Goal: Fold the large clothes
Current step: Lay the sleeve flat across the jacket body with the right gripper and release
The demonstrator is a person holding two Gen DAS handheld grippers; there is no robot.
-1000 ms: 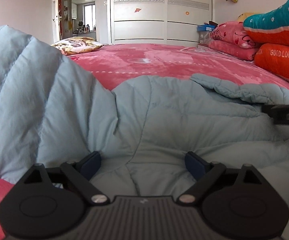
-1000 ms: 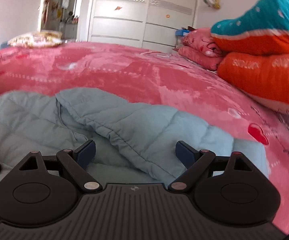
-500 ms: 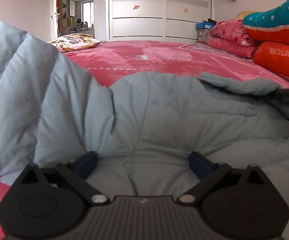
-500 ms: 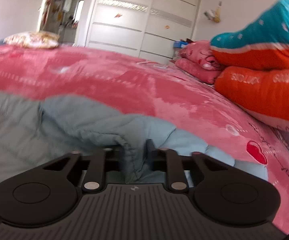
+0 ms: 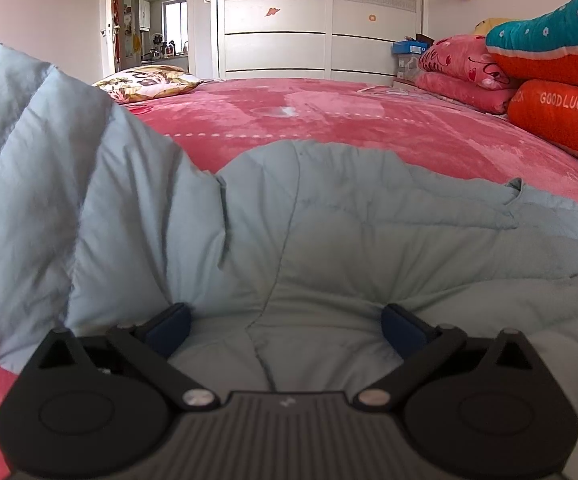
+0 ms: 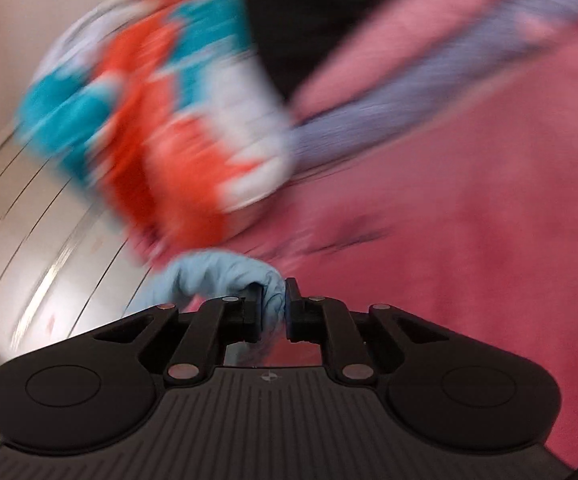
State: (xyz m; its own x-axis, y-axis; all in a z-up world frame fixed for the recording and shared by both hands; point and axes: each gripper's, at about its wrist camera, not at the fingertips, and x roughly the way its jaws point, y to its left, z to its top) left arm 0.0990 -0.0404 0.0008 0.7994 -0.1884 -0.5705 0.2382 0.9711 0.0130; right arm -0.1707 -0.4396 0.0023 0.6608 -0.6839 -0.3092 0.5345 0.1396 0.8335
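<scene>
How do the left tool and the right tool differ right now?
The left tool stands wide open, its blue pads resting on the light blue quilted jacket without pinching it; the right tool is shut on a bunched fold of that jacket. The left wrist view is sharp and level; the right wrist view is blurred and tilted, the orange and teal cushions smeared. Both are the same black two-finger design.

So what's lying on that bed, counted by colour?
Light blue: 1, the padded jacket
Pink: 2, stacked pillows
Orange and teal: 2, stacked cushions
Floral cream: 1, the pillow at the far side
Total: 6, on a pink bedspread.
</scene>
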